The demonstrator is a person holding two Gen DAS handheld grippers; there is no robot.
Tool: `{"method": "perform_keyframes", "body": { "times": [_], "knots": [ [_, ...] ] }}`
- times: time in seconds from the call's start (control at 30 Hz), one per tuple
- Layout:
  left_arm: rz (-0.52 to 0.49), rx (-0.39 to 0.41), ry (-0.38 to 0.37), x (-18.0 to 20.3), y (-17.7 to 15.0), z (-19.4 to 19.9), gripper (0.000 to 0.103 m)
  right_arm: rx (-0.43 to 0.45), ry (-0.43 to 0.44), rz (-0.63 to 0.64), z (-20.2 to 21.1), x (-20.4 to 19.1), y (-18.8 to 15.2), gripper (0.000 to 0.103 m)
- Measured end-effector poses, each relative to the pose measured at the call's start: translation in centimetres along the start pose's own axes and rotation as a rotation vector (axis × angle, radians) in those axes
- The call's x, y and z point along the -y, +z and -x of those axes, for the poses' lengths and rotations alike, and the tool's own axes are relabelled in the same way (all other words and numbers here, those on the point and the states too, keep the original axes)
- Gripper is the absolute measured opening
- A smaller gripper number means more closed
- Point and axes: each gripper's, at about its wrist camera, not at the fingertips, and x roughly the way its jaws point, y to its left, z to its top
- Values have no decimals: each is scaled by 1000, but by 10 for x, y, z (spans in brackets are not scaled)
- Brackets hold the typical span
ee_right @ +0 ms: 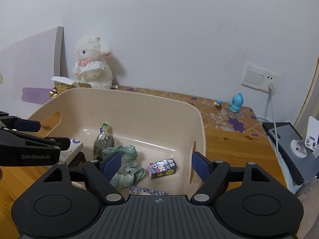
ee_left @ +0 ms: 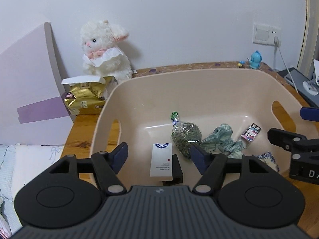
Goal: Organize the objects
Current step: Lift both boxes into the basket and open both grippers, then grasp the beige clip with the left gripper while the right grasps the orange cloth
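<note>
Both grippers, left (ee_left: 159,155) and right (ee_right: 156,164), wide, empty over beige bin (ee_left: 199,75); plush lamb (ee_left: 105,47) behind.

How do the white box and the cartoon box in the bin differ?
The white box is plain white with a small blue emblem and fine print; the cartoon box is dark with colourful character art and stars. The white box looks longer and flatter and leans on a black block; the cartoon box lies alone. Both sit inside the beige bin.
</note>
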Motion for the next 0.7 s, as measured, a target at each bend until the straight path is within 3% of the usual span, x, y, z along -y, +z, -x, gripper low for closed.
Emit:
{"method": "perform_keyframes", "body": {
  "times": [0.13,0.37,0.7],
  "knots": [
    [-2,20,9,-2,-3,18,76,19,1,21,23,5,-4,87],
    [27,39,8,1,-21,44,81,3,-6,53,51,19,-21,87],
    [36,56,-13,18,-45,73,88,-88,0,63,48,43,-61,87]
  ]
}}
